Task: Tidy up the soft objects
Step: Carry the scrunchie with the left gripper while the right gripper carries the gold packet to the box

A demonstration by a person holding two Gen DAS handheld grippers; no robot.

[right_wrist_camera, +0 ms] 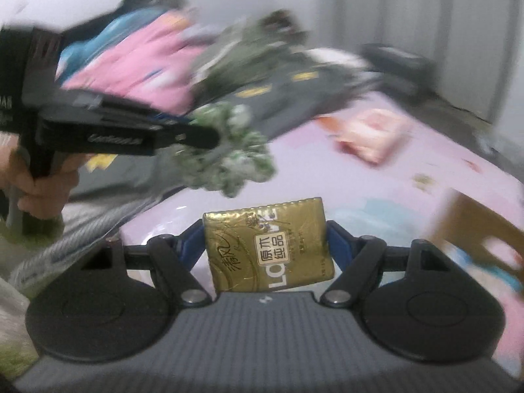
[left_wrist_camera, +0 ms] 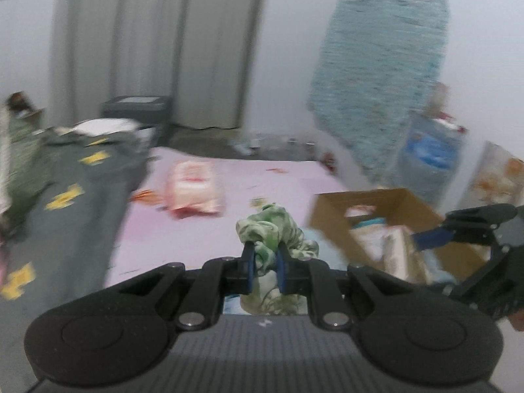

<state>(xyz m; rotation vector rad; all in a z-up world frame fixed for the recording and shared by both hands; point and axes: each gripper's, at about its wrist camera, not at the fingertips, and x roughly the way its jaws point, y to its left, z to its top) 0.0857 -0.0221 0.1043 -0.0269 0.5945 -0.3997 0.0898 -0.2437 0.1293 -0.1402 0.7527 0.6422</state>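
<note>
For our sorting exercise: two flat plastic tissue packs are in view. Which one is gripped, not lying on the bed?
The gold tissue pack, clamped in the right gripper. The pink-and-white pack lies loose on the pink sheet.

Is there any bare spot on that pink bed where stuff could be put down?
Yes: the pink sheet lies bare between the pink packet, the dark quilt and the cardboard box. The box is crowded, and clothes are piled beyond the quilt.

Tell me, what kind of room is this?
Probably a bedroom in a home: a bed with a pink sheet, a heap of clothes piled on it, and long grey curtains against the wall. A cardboard box of odds and ends sits on the bed.
</note>
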